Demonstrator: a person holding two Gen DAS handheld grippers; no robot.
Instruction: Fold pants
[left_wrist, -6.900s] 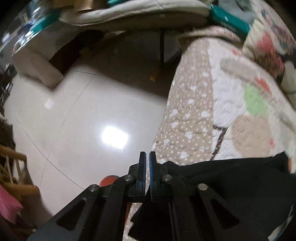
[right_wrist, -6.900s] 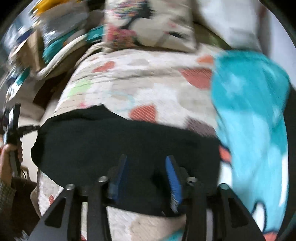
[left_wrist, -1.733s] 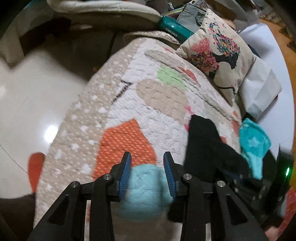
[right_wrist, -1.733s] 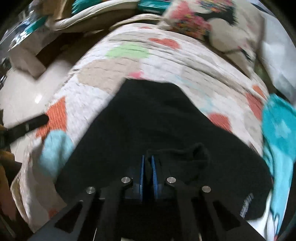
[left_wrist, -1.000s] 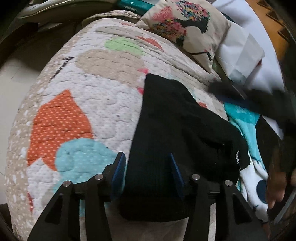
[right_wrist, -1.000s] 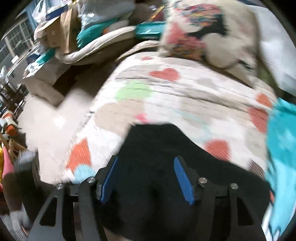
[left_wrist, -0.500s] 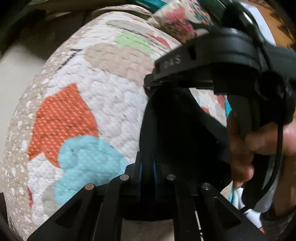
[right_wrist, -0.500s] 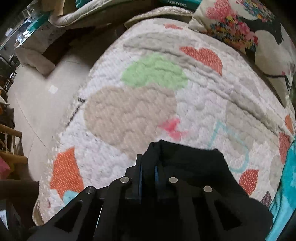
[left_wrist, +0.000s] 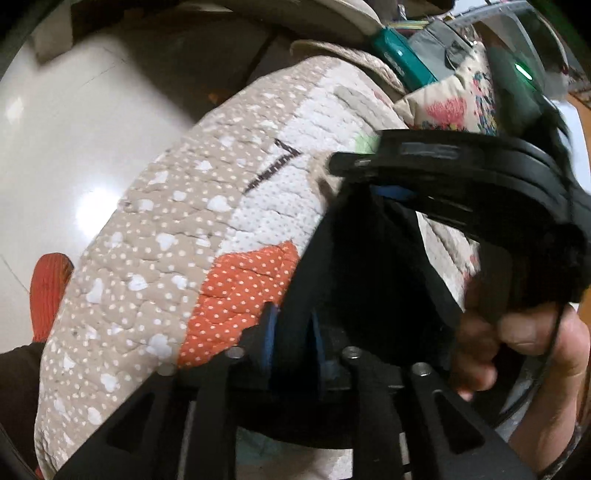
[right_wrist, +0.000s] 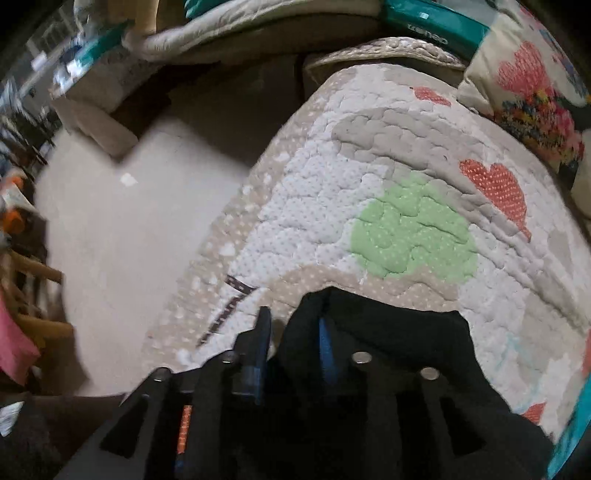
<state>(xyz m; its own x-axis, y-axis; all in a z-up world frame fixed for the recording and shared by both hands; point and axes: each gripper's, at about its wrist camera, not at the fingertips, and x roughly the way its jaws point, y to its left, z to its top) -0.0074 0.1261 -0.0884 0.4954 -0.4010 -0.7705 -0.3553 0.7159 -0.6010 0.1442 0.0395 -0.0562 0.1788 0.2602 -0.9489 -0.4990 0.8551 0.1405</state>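
The black pants (left_wrist: 365, 266) are bunched in a fold on a quilted bedspread (left_wrist: 155, 258) near its left edge. My left gripper (left_wrist: 291, 336) has its blue pads slightly apart with a thick fold of the black cloth between them. The right gripper's black body (left_wrist: 461, 166) crosses the top of the left wrist view, with a hand (left_wrist: 528, 350) on its handle. In the right wrist view, my right gripper (right_wrist: 291, 343) has a small gap between its pads, and a corner of the pants (right_wrist: 388, 332) lies against the right pad.
The bedspread (right_wrist: 406, 221) carries green, orange and beige patches. A floral pillow (right_wrist: 532, 81) lies at the back right. Pale tiled floor (left_wrist: 66, 155) lies left of the bed, with a red slipper (left_wrist: 46, 288) on it. Bedding and boxes (right_wrist: 221, 22) are stacked beyond.
Both grippers have moved left toward the bed's edge with the pants. Both sets of jaws, tightly shut half a second ago, now show a small gap.
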